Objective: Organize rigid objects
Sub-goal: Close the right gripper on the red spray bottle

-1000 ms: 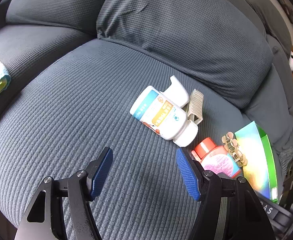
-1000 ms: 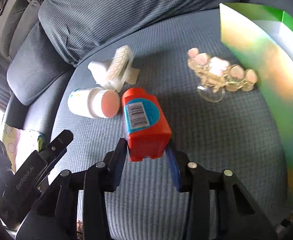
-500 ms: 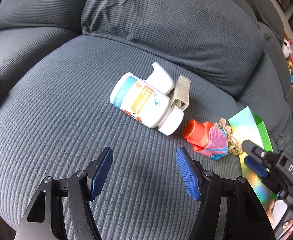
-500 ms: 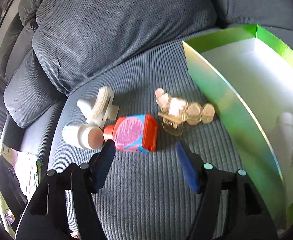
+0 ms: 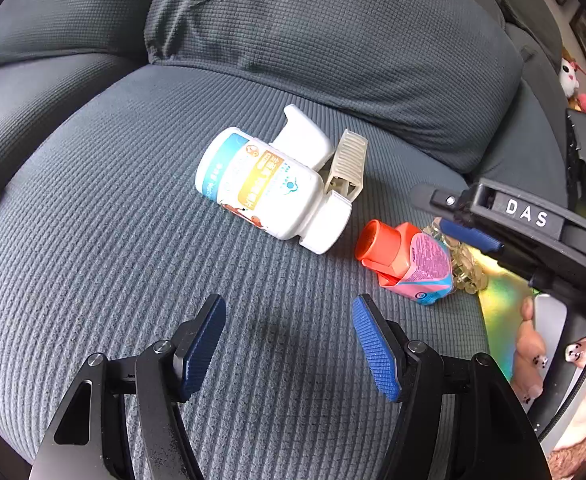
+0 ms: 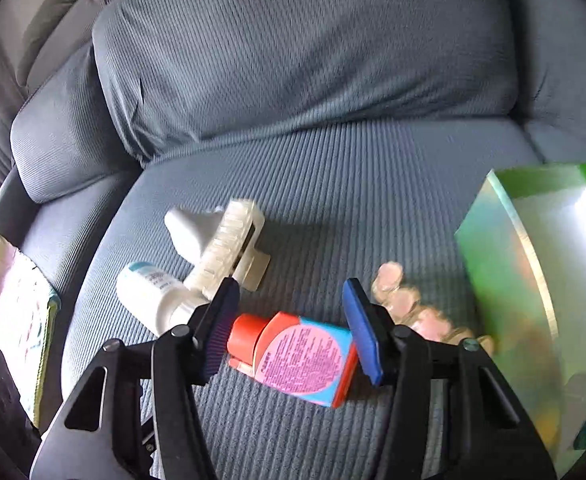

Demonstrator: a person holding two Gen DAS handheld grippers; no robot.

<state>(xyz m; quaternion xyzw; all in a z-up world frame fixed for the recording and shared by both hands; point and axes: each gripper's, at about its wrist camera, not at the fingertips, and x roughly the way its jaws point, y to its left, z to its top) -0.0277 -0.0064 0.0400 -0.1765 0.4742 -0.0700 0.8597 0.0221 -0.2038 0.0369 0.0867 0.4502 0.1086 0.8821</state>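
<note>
An orange bottle (image 6: 301, 356) with a pink and blue label lies on its side on the grey sofa seat (image 6: 353, 184). My right gripper (image 6: 291, 308) straddles it lengthwise. Its jaws are closing, with the pads near the cap and the base, and no firm press shows. Seen from the left wrist, the orange bottle (image 5: 405, 260) lies just under the right gripper (image 5: 445, 216). A white pill bottle (image 5: 261, 192) lies beside a white sprayer head (image 5: 305, 136) and a beige comb clip (image 5: 349, 160). My left gripper (image 5: 289, 336) hovers open over bare seat in front of them.
A shiny green box (image 6: 533, 264) stands open at the seat's right end, and a clear beaded hair clip (image 6: 405, 304) lies against it. The back cushion (image 5: 333, 40) rises behind the objects. A patterned cloth (image 6: 13, 300) lies far left. A person's hand (image 5: 533, 344) holds the right gripper.
The right gripper let go of the orange bottle, which now lies flat on the seat. It drew back, then came forward over the bottle with narrower jaws. The left gripper barely moved.
</note>
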